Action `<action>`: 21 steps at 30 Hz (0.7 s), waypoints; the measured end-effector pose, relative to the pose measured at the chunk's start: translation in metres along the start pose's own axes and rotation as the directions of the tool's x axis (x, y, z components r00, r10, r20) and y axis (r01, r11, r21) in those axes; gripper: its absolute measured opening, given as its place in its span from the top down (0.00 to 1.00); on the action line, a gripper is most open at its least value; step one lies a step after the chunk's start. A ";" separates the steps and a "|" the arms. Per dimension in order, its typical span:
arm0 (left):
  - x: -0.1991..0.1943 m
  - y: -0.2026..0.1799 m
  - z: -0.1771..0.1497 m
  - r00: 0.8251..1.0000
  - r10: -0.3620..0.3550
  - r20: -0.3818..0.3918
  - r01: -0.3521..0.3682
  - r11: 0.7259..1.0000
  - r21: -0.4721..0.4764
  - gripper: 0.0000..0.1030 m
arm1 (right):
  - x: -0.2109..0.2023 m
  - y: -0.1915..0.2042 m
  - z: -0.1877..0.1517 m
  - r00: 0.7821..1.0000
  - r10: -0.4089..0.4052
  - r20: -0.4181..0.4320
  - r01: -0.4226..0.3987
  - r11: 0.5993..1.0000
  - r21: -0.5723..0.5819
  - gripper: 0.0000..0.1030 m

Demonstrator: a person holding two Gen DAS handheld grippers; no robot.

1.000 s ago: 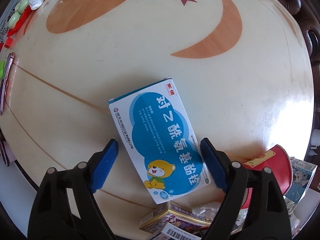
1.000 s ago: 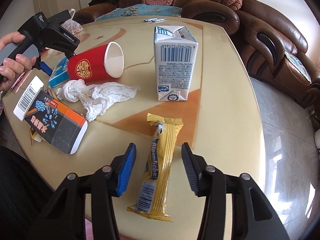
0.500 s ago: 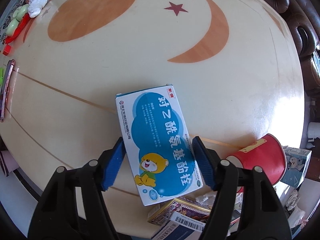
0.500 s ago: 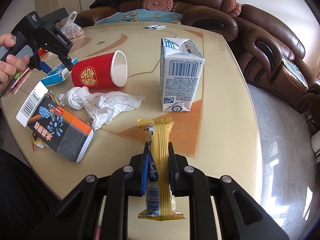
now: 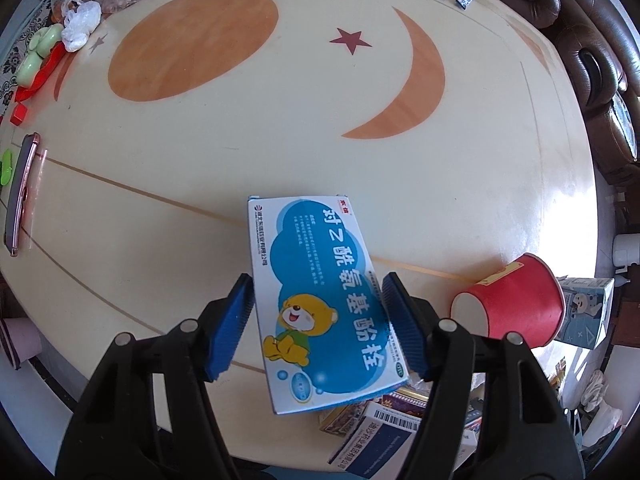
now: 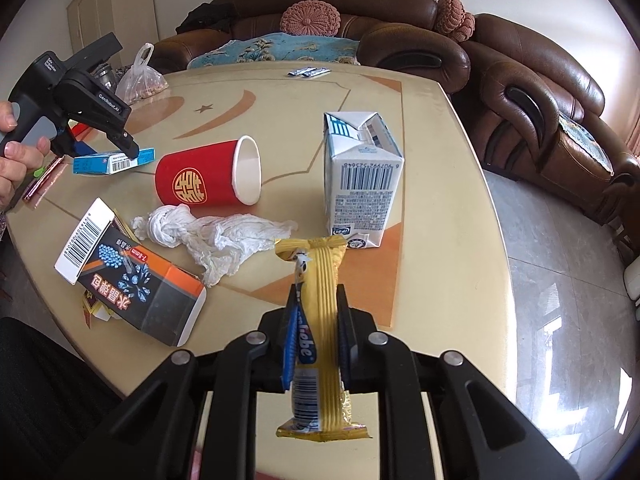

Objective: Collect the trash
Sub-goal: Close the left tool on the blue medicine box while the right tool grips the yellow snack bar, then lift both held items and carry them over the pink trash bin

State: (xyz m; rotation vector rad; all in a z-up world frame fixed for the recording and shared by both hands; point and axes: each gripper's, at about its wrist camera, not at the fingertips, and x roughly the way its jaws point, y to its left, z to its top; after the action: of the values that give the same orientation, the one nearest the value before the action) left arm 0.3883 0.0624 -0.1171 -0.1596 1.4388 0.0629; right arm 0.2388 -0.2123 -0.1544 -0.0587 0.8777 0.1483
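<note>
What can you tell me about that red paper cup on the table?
The red paper cup lies tipped on its side on the cream table, its white inside and open rim facing the milk carton. A gold round emblem is printed on its wall. It looks like thin coated paper, undented and empty as far as the opening shows. A crumpled white tissue lies just in front of it. Neither gripper touches it.
</note>
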 end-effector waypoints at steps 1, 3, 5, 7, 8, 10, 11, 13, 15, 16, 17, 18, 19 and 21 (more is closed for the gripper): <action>-0.002 0.000 -0.001 1.000 0.004 0.003 -0.004 1.000 0.001 0.37 | 0.000 0.000 0.000 1.000 0.002 0.000 -0.002 1.000 0.001 0.84; -0.007 0.001 -0.004 1.000 0.004 0.009 -0.005 1.000 0.006 0.37 | -0.001 0.002 0.000 1.000 0.003 0.001 -0.003 1.000 0.000 0.84; -0.011 0.000 -0.008 1.000 0.003 0.016 -0.003 1.000 0.011 0.37 | -0.001 0.003 0.000 1.000 0.007 0.001 -0.007 1.000 0.001 0.84; -0.015 0.000 -0.011 1.000 -0.001 0.020 0.001 1.000 0.018 0.37 | -0.002 0.005 0.000 1.000 0.010 -0.002 -0.010 1.000 -0.001 0.84; -0.016 0.000 -0.013 1.000 0.000 0.025 0.000 1.000 0.024 0.37 | -0.002 0.005 0.000 1.000 0.011 -0.003 -0.011 1.000 -0.002 0.84; -0.017 0.004 -0.014 0.999 0.007 0.032 -0.008 0.999 0.033 0.37 | -0.001 0.005 0.000 1.000 0.017 -0.004 -0.017 1.000 -0.005 0.84; -0.018 0.005 -0.015 0.999 0.006 0.032 -0.007 0.999 0.036 0.37 | -0.001 0.006 0.000 1.000 0.019 -0.006 -0.019 1.000 -0.008 0.84; -0.022 0.005 -0.017 0.999 0.004 0.037 -0.006 0.999 0.041 0.37 | -0.002 0.009 0.000 1.000 0.018 -0.004 -0.018 1.000 -0.013 0.84; -0.028 0.011 -0.024 0.999 0.008 0.053 -0.011 0.999 0.048 0.37 | -0.005 0.010 0.001 1.000 0.019 0.002 -0.019 1.000 -0.017 0.84; -0.031 0.012 -0.023 0.998 0.010 0.060 -0.013 0.998 0.053 0.37 | -0.007 0.011 0.001 1.000 0.017 0.006 -0.017 1.000 -0.019 0.84; -0.034 0.011 -0.026 0.998 0.010 0.068 -0.014 0.998 0.062 0.37 | -0.010 0.011 0.001 1.000 0.016 0.010 -0.016 1.000 -0.022 0.84; -0.036 0.010 -0.028 0.997 0.009 0.076 -0.014 0.997 0.071 0.37 | -0.013 0.012 0.002 1.000 0.013 0.015 -0.012 1.000 -0.026 0.84; -0.040 0.009 -0.030 0.996 0.010 0.085 -0.017 0.997 0.075 0.37 | -0.016 0.013 0.002 1.000 0.009 0.019 -0.009 1.000 -0.029 0.84; -0.046 0.007 -0.035 0.995 0.008 0.098 -0.017 0.996 0.091 0.37 | -0.023 0.015 0.003 1.000 0.007 0.027 -0.007 1.000 -0.031 0.84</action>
State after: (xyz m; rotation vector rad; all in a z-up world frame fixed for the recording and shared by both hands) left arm 0.3473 0.0670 -0.0762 -0.0709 1.3420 0.0141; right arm 0.2242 -0.1993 -0.1351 -0.0820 0.8489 0.1686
